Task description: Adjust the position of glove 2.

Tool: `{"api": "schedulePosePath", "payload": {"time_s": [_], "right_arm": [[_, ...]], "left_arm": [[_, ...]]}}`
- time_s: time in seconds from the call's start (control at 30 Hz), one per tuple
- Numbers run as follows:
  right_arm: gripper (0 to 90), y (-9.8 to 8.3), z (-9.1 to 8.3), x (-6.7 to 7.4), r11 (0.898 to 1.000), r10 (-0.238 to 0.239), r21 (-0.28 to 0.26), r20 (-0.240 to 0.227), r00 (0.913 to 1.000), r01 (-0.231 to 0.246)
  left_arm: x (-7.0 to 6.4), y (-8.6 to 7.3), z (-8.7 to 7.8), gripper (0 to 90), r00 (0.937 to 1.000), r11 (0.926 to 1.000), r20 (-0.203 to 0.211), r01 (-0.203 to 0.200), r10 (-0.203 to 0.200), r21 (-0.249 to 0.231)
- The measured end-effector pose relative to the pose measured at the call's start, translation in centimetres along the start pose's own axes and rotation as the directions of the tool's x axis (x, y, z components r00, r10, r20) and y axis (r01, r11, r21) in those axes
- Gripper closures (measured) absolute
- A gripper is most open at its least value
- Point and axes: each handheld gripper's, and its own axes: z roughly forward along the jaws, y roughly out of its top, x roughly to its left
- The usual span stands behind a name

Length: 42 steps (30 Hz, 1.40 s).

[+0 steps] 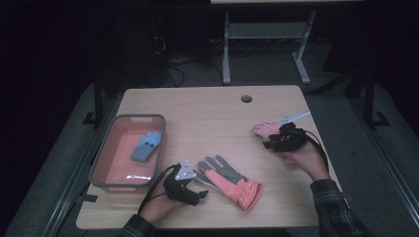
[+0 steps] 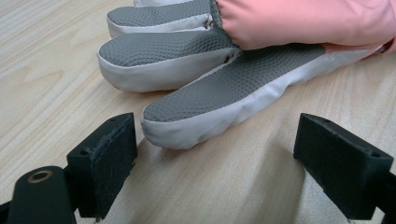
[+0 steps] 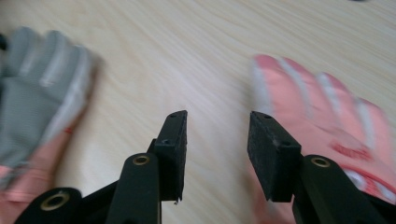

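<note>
Pale wood-grain table [image 1: 207, 123] carries everything in reach. Nearest the person, the left gripper [image 1: 190, 174] rests low on the tabletop with its grey three-cornered plate on top; in the left gripper view its 2 black jaws stand wide apart with nothing pressed between the pads. Just ahead of them lies the grey-and-pink glove [image 2: 219, 74], palm side up, its grey mesh fingers edged in white and pointing toward the left gripper, the lowest fingertip lying between the line of the 2 jaws without touching either. In the high view this glove [image 1: 228, 180] lies near the front middle of the table, its pink cuff toward the near edge.

Left of it sits a grey bin [image 1: 101, 163] with a pink floor, and 1 blue glove [image 1: 146, 146] lies inside, toward its right wall.

Farther off on the right, the right gripper [image 1: 271, 139] is held in the person's hand above the table. Its jaws are partly parted and hold nothing; bare wood shows between the pads in the right gripper view. A pink glove [image 3: 327, 116] lies flat just beside the right-hand jaw there, blurred, fingers pointing away. In the high view this pink glove [image 1: 264, 129] lies beside the right gripper's tip.
</note>
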Motion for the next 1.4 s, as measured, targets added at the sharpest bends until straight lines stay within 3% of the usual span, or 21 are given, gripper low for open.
{"api": "schedulePosePath", "payload": {"time_s": [0.13,0.37,0.7,0.8,0.87,1.13,1.4], "right_arm": [[54.5,-0.7,-0.4,-1.7,1.000,0.030,0.003,0.050,0.9983,-0.030],[51.3,-2.0,-1.2,-3.8,0.998,0.063,0.007,0.090,0.9939,-0.064],[46.9,-3.4,0.5,-5.0,0.995,0.061,0.073,0.077,0.9951,-0.067],[49.6,-3.5,1.2,-4.9,0.994,0.034,0.104,0.082,0.9960,-0.042],[53.1,-3.5,1.4,-5.1,0.993,0.042,0.111,0.076,0.9962,-0.050],[79.1,-3.4,1.1,-5.4,0.992,0.031,0.119,0.054,0.9981,-0.037],[84.6,-3.3,0.2,-5.3,0.995,0.045,0.084,0.050,0.9977,-0.049]], "left_arm": [[0.0,0.0,0.0,12.5,1.0000,1.0000,0.000,0.000,0.000,0.000],[0.0,0.0,0.0,12.6,1.0000,1.0000,0.000,0.000,0.000,0.000],[0.0,0.0,0.0,12.5,1.0000,1.0000,0.000,0.000,0.000,0.000],[0.0,0.0,0.0,12.6,1.0000,1.0000,0.000,0.000,0.000,0.000],[0.0,0.0,0.0,12.6,1.0000,1.0000,0.000,0.000,0.000,0.000],[0.0,0.0,0.0,12.6,1.0000,1.0000,-0.001,0.001,-0.001,-0.001],[0.0,0.0,0.0,12.6,1.0000,1.0000,-0.003,-0.002,0.002,0.000]]}}
